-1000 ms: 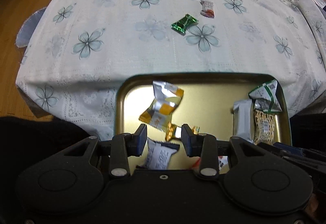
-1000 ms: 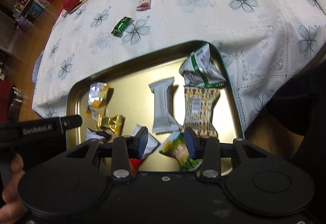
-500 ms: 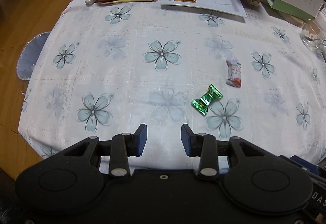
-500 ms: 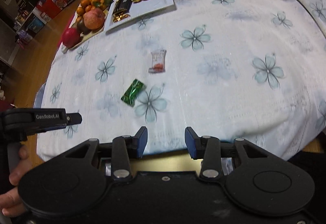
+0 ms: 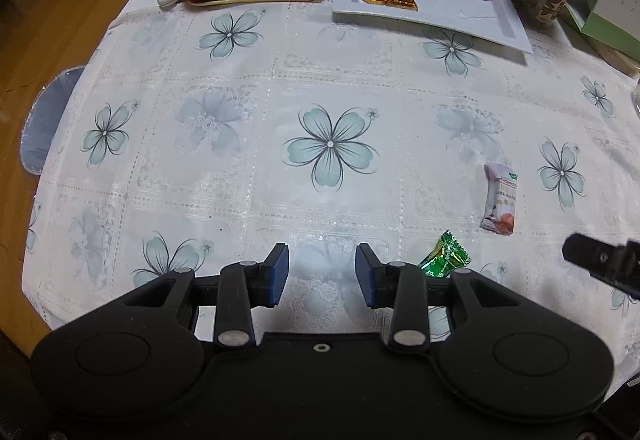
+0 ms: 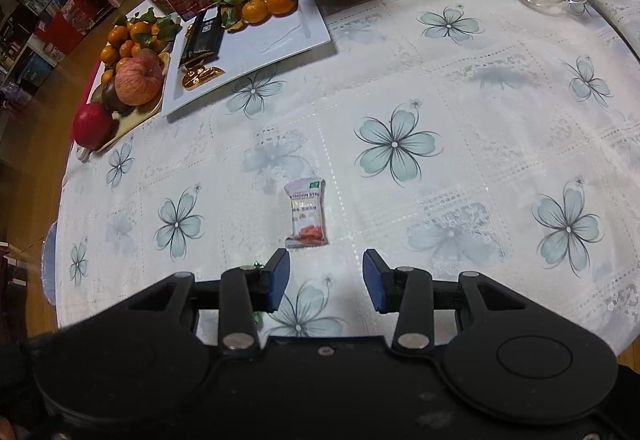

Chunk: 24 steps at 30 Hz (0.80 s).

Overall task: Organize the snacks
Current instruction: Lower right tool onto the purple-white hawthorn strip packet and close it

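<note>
A flat, crinkled foil snack packet (image 6: 306,214) lies lengthwise away from the right tongs (image 6: 325,280) on the lace-patterned worktop (image 6: 460,128). A glossy green twist-wrapped candy (image 5: 444,260) sits beside the left tongs (image 5: 322,276). Both tongs stand apart, empty.

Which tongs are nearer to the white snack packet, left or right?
Right. The right tongs sit just before the white packet, which lies slightly left of their gap. The left tongs are farther, with the packet off to their right.
</note>
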Available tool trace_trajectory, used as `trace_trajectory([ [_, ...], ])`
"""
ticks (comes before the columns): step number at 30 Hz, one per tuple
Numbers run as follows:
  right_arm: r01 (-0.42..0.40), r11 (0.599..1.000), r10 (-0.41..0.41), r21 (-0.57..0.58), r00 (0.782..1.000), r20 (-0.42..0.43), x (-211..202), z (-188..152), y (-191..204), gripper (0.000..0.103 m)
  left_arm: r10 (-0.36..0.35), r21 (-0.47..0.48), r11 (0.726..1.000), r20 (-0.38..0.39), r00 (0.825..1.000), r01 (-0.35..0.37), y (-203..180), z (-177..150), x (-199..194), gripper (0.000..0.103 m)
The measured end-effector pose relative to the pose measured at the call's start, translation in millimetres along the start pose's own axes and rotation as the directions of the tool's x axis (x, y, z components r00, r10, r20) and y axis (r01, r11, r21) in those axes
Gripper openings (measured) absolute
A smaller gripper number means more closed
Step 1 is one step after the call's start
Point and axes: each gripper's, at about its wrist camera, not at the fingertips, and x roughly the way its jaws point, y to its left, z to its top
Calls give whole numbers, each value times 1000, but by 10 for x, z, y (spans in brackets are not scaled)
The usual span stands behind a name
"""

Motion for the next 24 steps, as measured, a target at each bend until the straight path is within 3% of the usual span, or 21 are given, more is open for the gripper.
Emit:
trace_trajectory([
  [10, -9, 1000, 9, 1, 1000, -9, 596, 193, 171, 43, -20, -19, 1000, -2, 1000, 20, -2, 66, 4, 46],
  [20, 43, 998, -43, -50, 999, 10, 825, 185, 338, 43, -65, 1, 998, -44, 997, 65, -21, 60, 53, 46],
  [24, 60, 996, -62, -60, 998, -20, 919, 165, 354, 37, -89, 0, 996, -58, 994, 89, -14, 63, 82, 46],
])
